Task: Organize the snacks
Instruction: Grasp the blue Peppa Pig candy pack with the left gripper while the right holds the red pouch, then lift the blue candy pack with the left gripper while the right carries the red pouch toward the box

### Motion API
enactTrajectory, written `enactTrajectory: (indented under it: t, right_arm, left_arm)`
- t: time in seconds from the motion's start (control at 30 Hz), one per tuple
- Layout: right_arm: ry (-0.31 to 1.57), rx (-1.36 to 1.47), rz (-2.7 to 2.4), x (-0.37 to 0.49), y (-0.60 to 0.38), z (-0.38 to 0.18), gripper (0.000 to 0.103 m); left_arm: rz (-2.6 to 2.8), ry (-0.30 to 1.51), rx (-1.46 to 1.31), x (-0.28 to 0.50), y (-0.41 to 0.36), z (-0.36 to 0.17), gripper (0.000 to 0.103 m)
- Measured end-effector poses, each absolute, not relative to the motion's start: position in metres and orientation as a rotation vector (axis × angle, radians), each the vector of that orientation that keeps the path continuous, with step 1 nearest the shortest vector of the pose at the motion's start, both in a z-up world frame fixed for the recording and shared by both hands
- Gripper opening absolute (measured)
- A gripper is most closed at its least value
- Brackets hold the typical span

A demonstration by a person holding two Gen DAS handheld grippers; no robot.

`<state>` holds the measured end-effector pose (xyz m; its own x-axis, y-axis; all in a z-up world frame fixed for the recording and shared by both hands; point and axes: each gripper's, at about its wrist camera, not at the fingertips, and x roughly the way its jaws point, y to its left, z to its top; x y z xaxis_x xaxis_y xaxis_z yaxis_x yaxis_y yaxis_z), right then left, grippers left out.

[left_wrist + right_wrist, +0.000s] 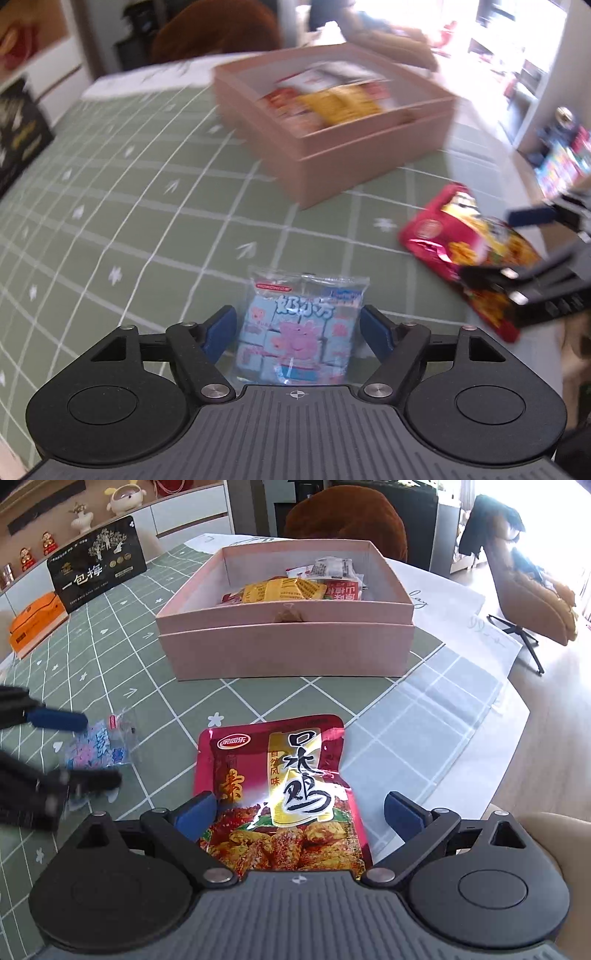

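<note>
Jaws of left gripper [298, 326] and right gripper [300, 814] gape, straddling blue packet [298, 338] and red pouch [286, 794], unclamped, ready for pink box [284, 646].

On the tablecloth [147, 664], the box [284, 646] stands toward the far side with several snack packets [291, 587] inside it. Nearer than the box lie two packets side by side and apart: the small sweets packet [299, 328] on the left, between the left gripper [297, 328] fingers, and the large chicken snack pouch [284, 794] on the right, between the right gripper [299, 816] fingers. A flat gift box [98, 563] stands upright at the far left edge, with a carton [35, 624] just before it.
</note>
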<state>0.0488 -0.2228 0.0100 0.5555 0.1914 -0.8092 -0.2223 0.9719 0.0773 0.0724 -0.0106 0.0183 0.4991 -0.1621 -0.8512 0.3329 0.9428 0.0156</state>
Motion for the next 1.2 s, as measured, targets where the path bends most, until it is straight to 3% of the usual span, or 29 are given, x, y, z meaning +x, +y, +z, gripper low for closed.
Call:
enactTrajectory:
  t: [0.27,0.4,0.57,0.87,1.2]
  right_arm:
    - [0.922,-0.07,0.242,0.044,-0.217,0.005,0.103]
    - [0.887,-0.076,0.231,0.038,-0.213,0.002,0.103]
    - [0.861,-0.071,0.225,0.036,-0.211,0.001,0.103]
    - [0.908,-0.131,0.33,0.051,-0.202,0.004,0.103]
    - [0.976,-0.208,0.451,0.06,-0.187,0.01,0.099]
  left_arm:
    - [-0.275,0.995,0.161,0.067,-0.01,0.017,0.08]
    - [-0.214,0.966,0.117,0.048,-0.009,0.015,0.07]
    - [-0.143,0.949,0.038,0.022,-0.015,0.015,0.067]
    - [-0.026,0.948,-0.018,-0.015,-0.032,0.017,0.067]
    - [-0.016,0.97,-0.09,-0.001,-0.026,0.02,0.072]
